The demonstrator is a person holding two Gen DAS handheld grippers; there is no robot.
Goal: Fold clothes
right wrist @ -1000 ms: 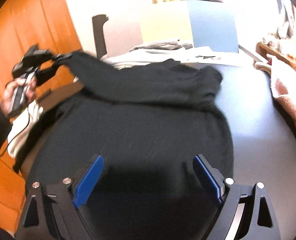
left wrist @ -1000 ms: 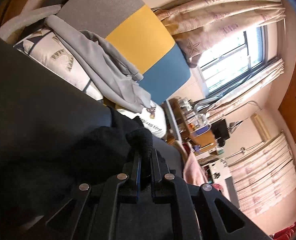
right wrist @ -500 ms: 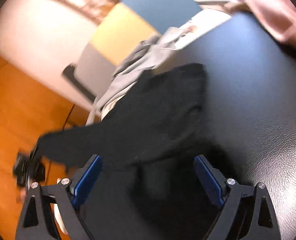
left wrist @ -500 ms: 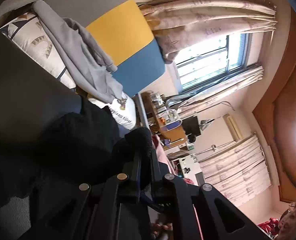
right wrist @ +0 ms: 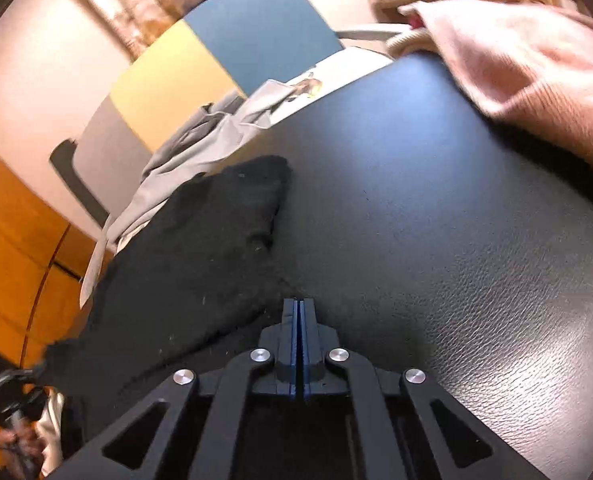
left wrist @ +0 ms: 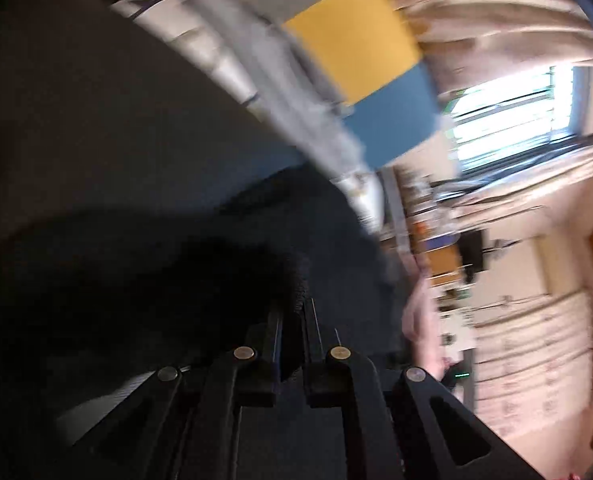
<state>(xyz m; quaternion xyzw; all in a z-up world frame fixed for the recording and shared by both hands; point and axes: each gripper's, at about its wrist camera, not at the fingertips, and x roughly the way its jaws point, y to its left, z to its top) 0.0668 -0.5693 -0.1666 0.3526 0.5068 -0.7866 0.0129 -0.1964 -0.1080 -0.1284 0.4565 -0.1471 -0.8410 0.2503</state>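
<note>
A black sweater lies spread on the dark leather table, reaching from the table's middle to its left edge. My right gripper is shut at the sweater's right edge, low over the table; whether cloth is pinched between the pads is hidden. My left gripper is shut on a bunched end of the black sweater and holds it up. The left gripper also shows at the far lower left of the right wrist view, pulling the sweater's end.
A grey garment lies over a patterned cushion at the table's far edge, in front of a grey, yellow and blue chair back. A pink cloth lies on the table's right. A cluttered shelf and a window are beyond.
My right gripper has closed from wide open to shut at the sweater's edge. My left gripper has swung with the sweater's end in it; its view is blurred with motion.
</note>
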